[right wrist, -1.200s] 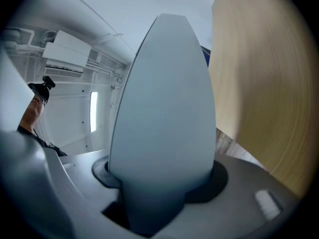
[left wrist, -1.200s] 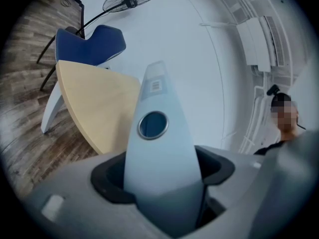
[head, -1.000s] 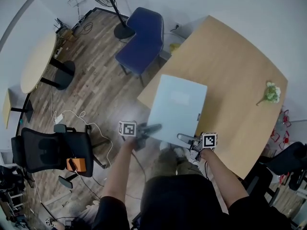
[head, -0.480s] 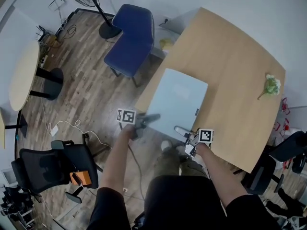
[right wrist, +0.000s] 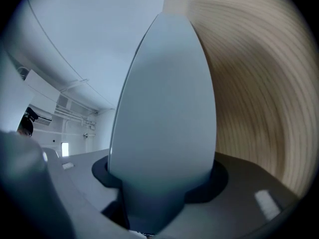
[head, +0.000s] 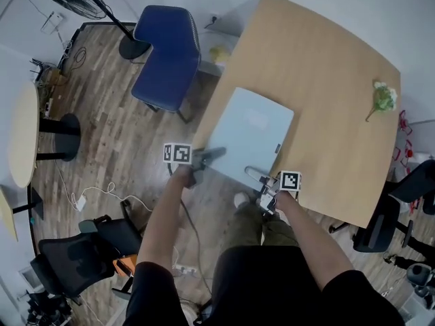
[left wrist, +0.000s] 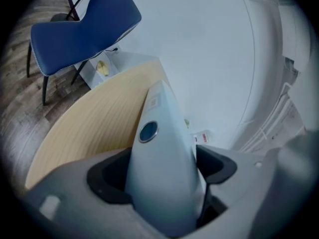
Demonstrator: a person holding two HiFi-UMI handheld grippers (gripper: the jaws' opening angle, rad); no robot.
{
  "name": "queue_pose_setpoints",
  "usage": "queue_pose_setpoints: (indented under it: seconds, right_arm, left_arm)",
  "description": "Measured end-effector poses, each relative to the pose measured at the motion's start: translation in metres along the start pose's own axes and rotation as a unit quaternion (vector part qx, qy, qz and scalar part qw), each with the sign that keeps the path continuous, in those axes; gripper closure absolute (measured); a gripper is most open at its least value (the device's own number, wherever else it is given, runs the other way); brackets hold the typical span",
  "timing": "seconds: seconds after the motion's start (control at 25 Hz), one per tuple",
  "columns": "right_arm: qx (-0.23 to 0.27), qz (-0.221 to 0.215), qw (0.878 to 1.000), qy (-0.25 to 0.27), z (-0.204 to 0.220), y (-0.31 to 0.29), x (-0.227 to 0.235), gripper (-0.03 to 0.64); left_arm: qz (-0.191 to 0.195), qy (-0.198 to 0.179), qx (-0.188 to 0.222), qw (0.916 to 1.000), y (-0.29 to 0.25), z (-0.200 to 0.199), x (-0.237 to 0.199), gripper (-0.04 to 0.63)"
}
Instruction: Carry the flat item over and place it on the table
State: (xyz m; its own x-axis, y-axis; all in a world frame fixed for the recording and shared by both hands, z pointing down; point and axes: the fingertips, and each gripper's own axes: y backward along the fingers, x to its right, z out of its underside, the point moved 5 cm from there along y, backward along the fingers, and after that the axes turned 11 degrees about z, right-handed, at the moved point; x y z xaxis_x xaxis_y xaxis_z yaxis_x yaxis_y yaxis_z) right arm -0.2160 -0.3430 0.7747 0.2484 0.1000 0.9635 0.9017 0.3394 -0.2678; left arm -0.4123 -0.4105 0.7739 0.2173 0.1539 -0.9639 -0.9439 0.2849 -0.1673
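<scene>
**Over the worktop's near edge, both tools grip the flat item**

At the 7 o'clock side of the wooden worktop [head: 326, 60] in the head view, the pale blue-grey flat item [head: 253, 133] lies mostly above the wood. Its near edge hangs out past the worktop's edge toward the person. Whether its underside touches the wood cannot be told.

The left tool [head: 212, 156] holds the item's near-left corner, at about 8 o'clock of the item. The left gripper view shows the jaws closed on the item, with a small dark round mark on the face turned to the camera. The right tool [head: 255, 176] clamps the near edge at about 6 o'clock. The right gripper view shows those jaws pressed onto both faces, with wood grain to the right.

A small flower sprig [head: 383, 98] lies on the worktop at 2 o'clock from the item, well apart. A blue chair [head: 163, 53] stands on the plank floor at 10 o'clock.
</scene>
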Motion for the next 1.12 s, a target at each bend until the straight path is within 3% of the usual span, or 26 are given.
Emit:
queue_pose_setpoints:
  seconds: [0.24,0.4,0.68,0.84,0.96,1.12]
  right_arm:
    - [-0.017,0.019,1.0,-0.003,-0.019,-0.005,0.013,0.291]
    - [-0.017,0.042,0.999,-0.01,-0.019,-0.006,0.016,0.285]
    - [-0.02,0.112,0.993,-0.033,-0.017,-0.008,0.022,0.229]
    - [-0.02,0.142,0.989,-0.018,-0.015,-0.008,0.024,0.219]
    - [-0.022,0.174,0.984,0.01,-0.015,-0.007,0.022,0.222]
    - [-0.023,0.201,0.979,0.021,-0.01,-0.009,0.02,0.206]
  left_arm:
    - [-0.024,-0.019,-0.012,0.9995,-0.014,-0.015,-0.006,0.191]
    - [-0.051,-0.048,0.004,0.9976,-0.014,-0.019,-0.004,0.169]
    - [-0.083,-0.055,0.01,0.995,-0.011,-0.016,-0.01,0.15]
    - [-0.114,-0.06,0.007,0.9917,-0.006,-0.012,-0.014,0.127]
    - [-0.141,-0.084,-0.017,0.9863,-0.004,-0.006,-0.016,0.139]
    - [-0.142,-0.084,-0.023,0.9859,0.0,0.0,-0.015,0.135]
